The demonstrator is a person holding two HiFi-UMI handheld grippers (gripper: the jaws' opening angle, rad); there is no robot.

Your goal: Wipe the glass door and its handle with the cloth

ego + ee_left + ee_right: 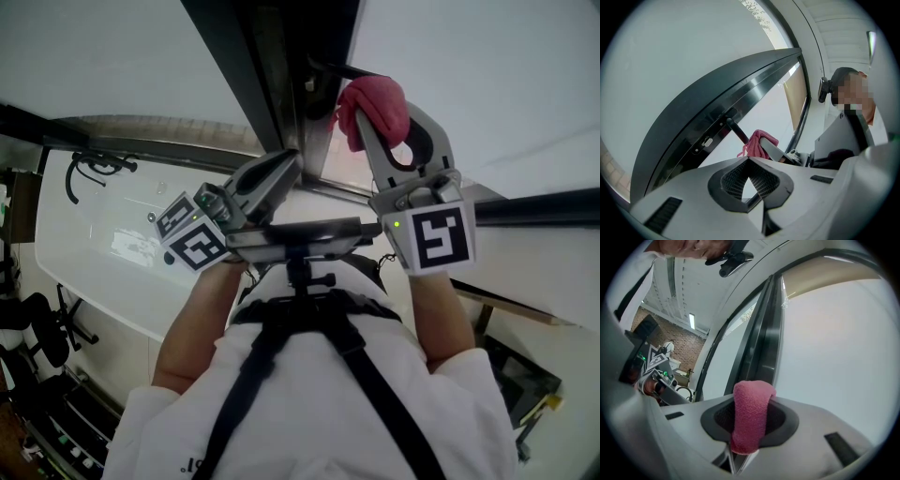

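Note:
My right gripper (377,114) is shut on a rolled pink cloth (375,101), which lies against the black door handle (339,68) at the edge of the dark door frame (251,66). In the right gripper view the cloth (750,414) fills the jaws, with frosted glass (834,343) ahead and the frame (764,343) to its left. My left gripper (284,169) is shut with nothing in it and points at the frame just below and left of the handle. In the left gripper view the handle (736,131) sticks out from the frame (717,105), and the cloth (757,142) sits at its end.
A small lock piece (707,141) is set in the frame below the handle. A white table (94,258) with a black cable (89,169) stands at the left, with black chairs (37,328) below it. The person's body is close behind both grippers.

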